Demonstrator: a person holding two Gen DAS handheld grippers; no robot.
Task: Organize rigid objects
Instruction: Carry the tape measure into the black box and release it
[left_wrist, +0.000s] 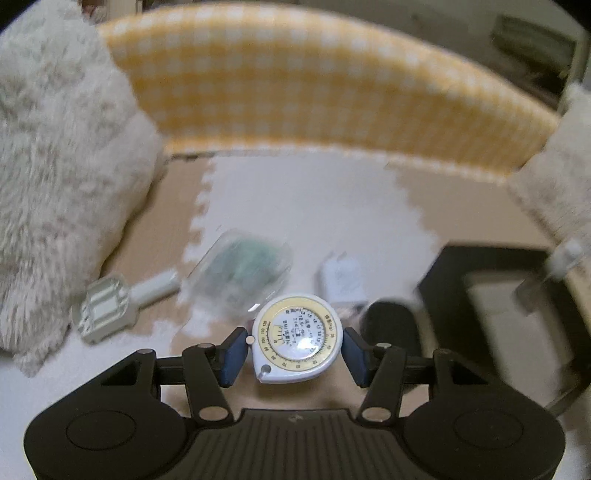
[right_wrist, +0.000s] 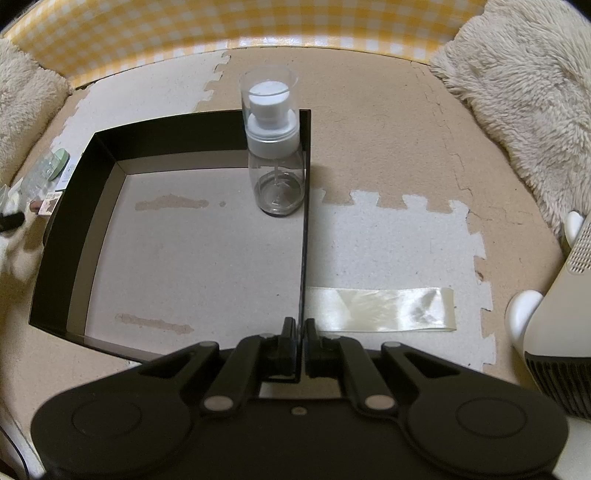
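My left gripper (left_wrist: 295, 350) is shut on a round white and yellow tape measure (left_wrist: 297, 341), held above the foam mat. Beyond it lie a clear case with green contents (left_wrist: 243, 271), a white charger (left_wrist: 341, 280), a pale brush-like tool (left_wrist: 114, 304) and a dark object (left_wrist: 391, 325). My right gripper (right_wrist: 300, 334) is shut on the right wall of a black open box (right_wrist: 79, 206). A clear pump bottle (right_wrist: 275, 147) with a white cap stands upright in the box's far right corner. The box also shows at the right of the left wrist view (left_wrist: 447, 291).
A yellow checked wall (left_wrist: 314, 92) bounds the far side. Fluffy cream cushions sit on the left (left_wrist: 55, 166) and on the right (right_wrist: 517, 74). A cream ribbon (right_wrist: 384, 308) lies right of the box. A beige device (right_wrist: 561, 321) stands at far right. Small items (right_wrist: 48, 170) lie left of the box.
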